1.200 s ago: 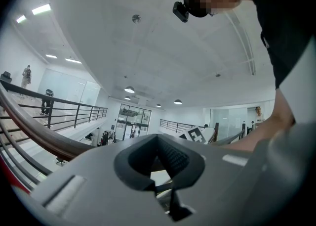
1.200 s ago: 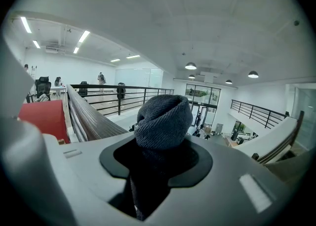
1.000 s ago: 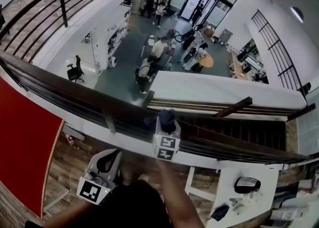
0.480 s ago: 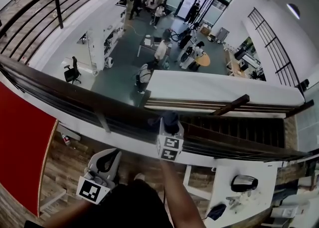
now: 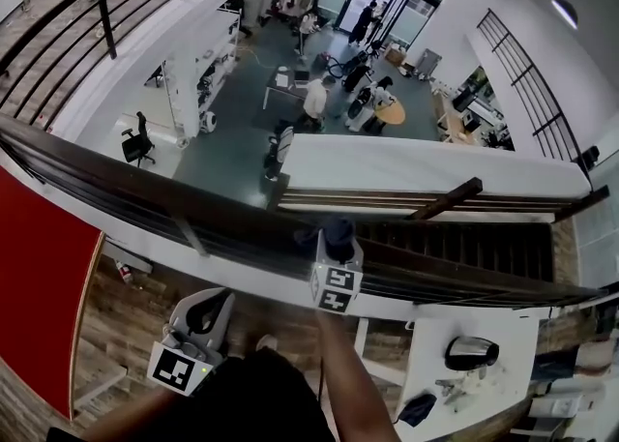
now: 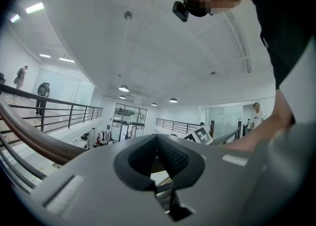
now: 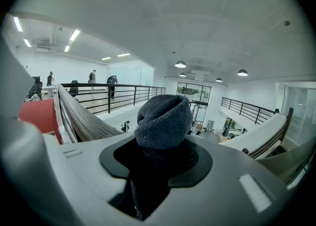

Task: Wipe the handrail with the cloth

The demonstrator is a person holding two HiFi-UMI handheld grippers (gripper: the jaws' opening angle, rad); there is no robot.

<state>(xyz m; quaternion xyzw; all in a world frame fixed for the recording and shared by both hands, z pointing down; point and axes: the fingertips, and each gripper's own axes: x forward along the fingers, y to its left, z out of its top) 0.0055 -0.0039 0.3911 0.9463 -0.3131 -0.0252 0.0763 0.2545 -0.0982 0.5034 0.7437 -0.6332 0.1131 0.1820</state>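
Note:
A dark wooden handrail runs from the left edge down to the right across the head view. My right gripper is over its middle, shut on a dark grey ribbed cloth that rests against the rail top. In the right gripper view the cloth bulges out of the jaws, with the handrail stretching away to the left. My left gripper hangs lower left, on the near side of the rail and apart from it. Its jaws look shut on nothing in the left gripper view, where the handrail passes on the left.
Thin black rail bars run under the handrail. Beyond it is a drop to a lower floor with people and desks. A red panel stands at left, a white desk with small objects at lower right, and wood flooring lies underfoot.
My right gripper and the cloth have slid a little to the right along the handrail. The left gripper has stayed in place.

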